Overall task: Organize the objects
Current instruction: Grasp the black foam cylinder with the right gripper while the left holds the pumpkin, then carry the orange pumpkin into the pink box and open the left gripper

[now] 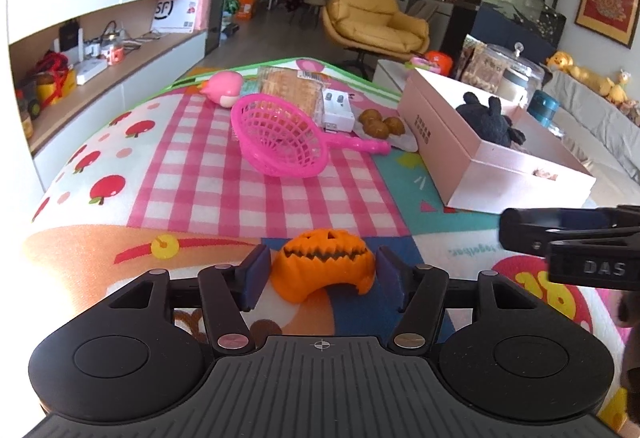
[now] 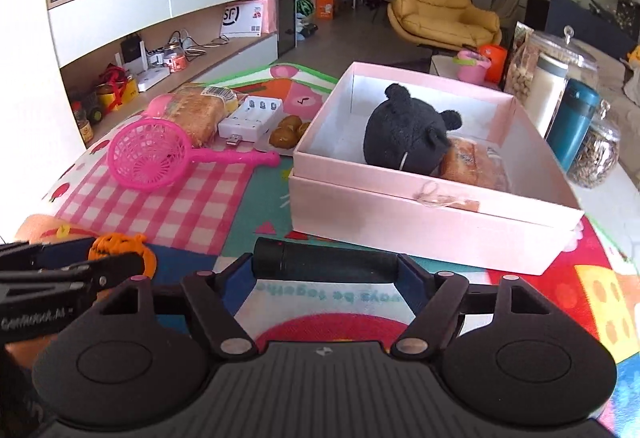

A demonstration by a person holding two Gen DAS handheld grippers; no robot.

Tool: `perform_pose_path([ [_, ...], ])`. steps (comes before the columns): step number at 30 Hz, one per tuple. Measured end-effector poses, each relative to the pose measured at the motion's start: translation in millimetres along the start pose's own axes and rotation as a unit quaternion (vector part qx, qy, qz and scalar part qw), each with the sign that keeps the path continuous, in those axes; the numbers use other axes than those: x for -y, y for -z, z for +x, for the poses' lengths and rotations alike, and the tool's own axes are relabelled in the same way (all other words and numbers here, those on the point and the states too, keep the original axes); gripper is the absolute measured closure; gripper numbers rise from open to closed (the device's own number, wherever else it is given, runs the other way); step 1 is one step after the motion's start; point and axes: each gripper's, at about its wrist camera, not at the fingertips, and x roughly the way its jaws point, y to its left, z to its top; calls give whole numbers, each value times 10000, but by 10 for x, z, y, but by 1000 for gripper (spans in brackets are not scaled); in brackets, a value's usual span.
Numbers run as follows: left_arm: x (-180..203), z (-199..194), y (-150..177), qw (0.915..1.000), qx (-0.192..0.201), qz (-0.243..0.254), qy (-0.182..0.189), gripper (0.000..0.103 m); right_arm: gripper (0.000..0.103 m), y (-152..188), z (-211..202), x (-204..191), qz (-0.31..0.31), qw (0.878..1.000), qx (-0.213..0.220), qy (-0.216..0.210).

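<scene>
An orange toy pumpkin [image 1: 323,261] lies on the colourful play mat between the fingers of my left gripper [image 1: 320,276]; the jaws stand open on either side of it, with small gaps. It also shows in the right wrist view [image 2: 120,246]. My right gripper [image 2: 326,272] is shut on a black cylinder [image 2: 326,261], held crosswise just in front of the pink box [image 2: 432,226]. The box holds a black plush toy [image 2: 408,131] and a wrapped bread [image 2: 474,163].
On the mat behind lie a pink strainer [image 1: 280,141], a packaged bread [image 1: 290,89], a white battery charger [image 1: 338,109], brown balls [image 1: 378,123] and a pink toy [image 1: 226,87]. Jars and a teal bottle [image 2: 572,121] stand right of the box. Shelves are at left.
</scene>
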Motion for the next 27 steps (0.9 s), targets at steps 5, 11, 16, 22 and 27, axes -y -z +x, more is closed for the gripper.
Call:
perform_pose_path([
  [5,56,1,21,9998,30,147,-141,40,28,140,-344,233,-212,9993,270,147],
  [11,166,-106,51,9995,-69,311,56,41,28,301,-599,412,-453,9980,432,48],
  [16,529,-310,-202,9953,290,791,487,41,28,339,-760,563,-373,9974,611,40],
  [22,1075,-215,-936,9844,1050,986,1012,41,28,278,-898,725,-91,9956,926,125],
  [27,1412,322,-1367,9809,993,613,1556,40,28,236,-909,797,109,9945,1041,81],
])
